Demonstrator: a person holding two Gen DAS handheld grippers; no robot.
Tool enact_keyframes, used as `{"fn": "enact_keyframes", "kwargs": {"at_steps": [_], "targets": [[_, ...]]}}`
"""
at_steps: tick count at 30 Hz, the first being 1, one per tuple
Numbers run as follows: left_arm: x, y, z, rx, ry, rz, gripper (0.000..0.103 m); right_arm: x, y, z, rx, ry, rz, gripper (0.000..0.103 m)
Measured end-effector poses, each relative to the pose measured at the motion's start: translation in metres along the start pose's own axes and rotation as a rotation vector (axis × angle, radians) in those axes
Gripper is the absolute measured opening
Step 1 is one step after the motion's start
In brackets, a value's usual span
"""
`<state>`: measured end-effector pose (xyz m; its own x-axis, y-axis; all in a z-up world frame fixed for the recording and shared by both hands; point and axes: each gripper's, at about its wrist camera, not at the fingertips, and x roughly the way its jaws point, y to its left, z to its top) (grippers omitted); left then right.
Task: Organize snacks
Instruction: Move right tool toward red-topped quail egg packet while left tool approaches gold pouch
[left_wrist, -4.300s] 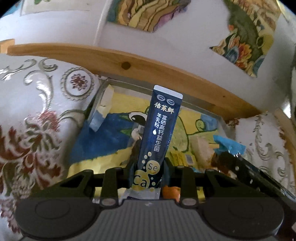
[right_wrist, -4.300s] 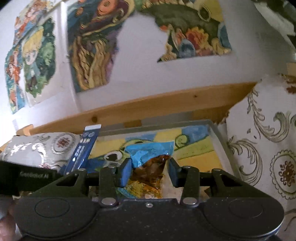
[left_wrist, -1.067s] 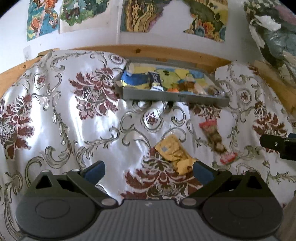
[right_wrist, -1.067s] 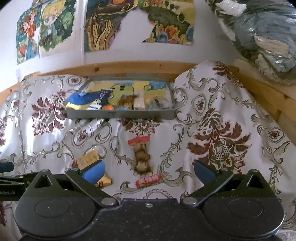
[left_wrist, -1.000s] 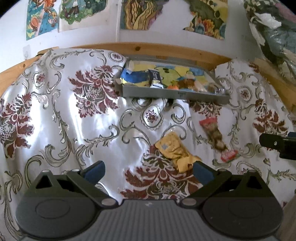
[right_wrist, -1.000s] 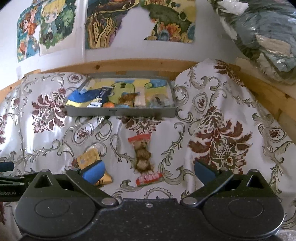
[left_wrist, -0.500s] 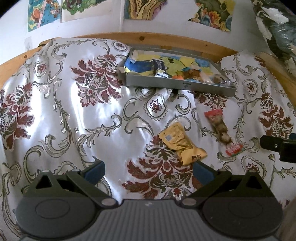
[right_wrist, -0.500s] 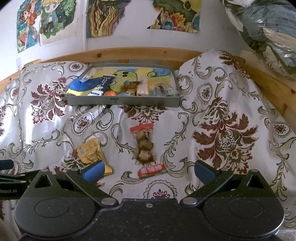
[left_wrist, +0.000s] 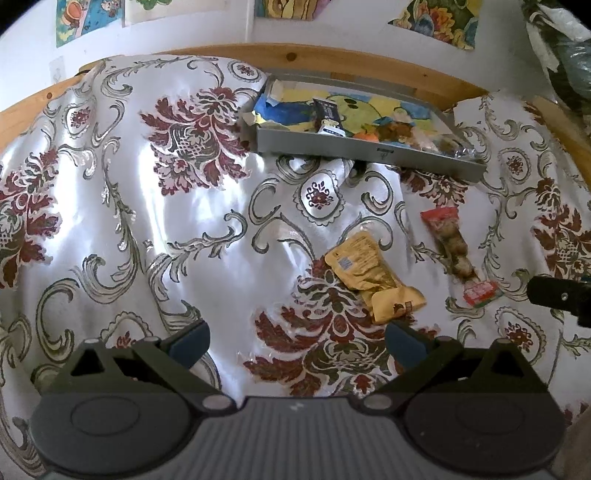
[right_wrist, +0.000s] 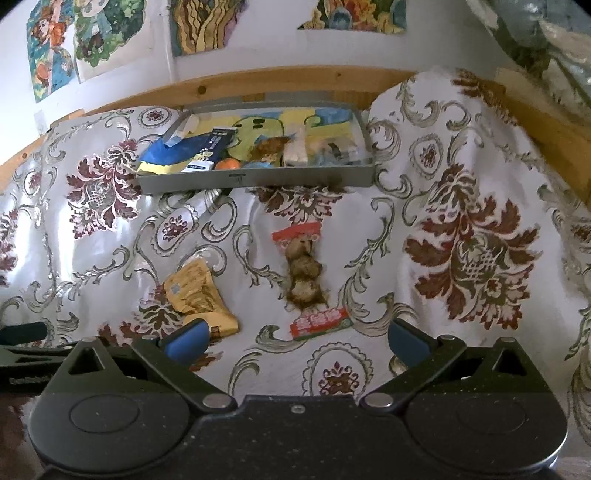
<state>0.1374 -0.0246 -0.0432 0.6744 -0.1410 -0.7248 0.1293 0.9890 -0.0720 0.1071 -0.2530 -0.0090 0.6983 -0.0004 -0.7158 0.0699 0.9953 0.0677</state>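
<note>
Left gripper (left_wrist: 297, 338): fingers spread wide, holding nothing.
Right gripper (right_wrist: 295, 339): fingers spread wide, holding nothing.
Grey tray (right_wrist: 255, 180): holds several snacks.
Yellow packet (right_wrist: 197, 297): on the cloth, before the tray.
Red-ended packet (right_wrist: 306, 280): just right of the yellow one.

Left tongs (left_wrist: 297, 338): matte black body, ribbed grey centre panel, 2 blue pads (left_wrist: 190, 338), 2 silver rivets. Right tongs (right_wrist: 295, 338): speckled black casing (faint lettering on the neighbouring arm), blue pads (right_wrist: 186, 339), silver rivets, 1 small centre screw.

Left gripper (left_wrist: 297, 338) & right gripper (right_wrist: 295, 338): fingers spread wide, empty.
</note>
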Motion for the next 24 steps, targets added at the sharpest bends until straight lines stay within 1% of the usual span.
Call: {"fn": "enact_keyframes", "kwargs": {"at_steps": [3, 8, 11, 15, 20, 24], "targets": [[0.004, -0.001, 0.003, -0.002, 0.000, -0.001, 0.103, 0.003, -0.004, 0.004, 0.022, 0.014, 0.023, 0.102], [0.012, -0.004, 0.011, -0.008, -0.010, -0.010, 0.103, 0.008, -0.009, 0.012, 0.037, 0.002, 0.037, 0.102], [0.018, -0.005, 0.014, -0.012, -0.018, -0.016, 0.103, 0.014, -0.011, 0.019, 0.018, 0.003, 0.035, 0.102], [0.028, -0.004, 0.016, -0.046, -0.030, -0.035, 0.103, 0.024, -0.014, 0.025, 0.015, 0.007, 0.034, 0.102], [0.042, -0.005, 0.020, -0.084, -0.019, -0.051, 0.103, 0.038, -0.017, 0.031, -0.001, 0.022, 0.044, 0.102], [0.053, -0.009, 0.023, -0.088, -0.017, -0.065, 0.103, 0.055, -0.020, 0.037, -0.013, 0.051, 0.039, 0.102]]}}
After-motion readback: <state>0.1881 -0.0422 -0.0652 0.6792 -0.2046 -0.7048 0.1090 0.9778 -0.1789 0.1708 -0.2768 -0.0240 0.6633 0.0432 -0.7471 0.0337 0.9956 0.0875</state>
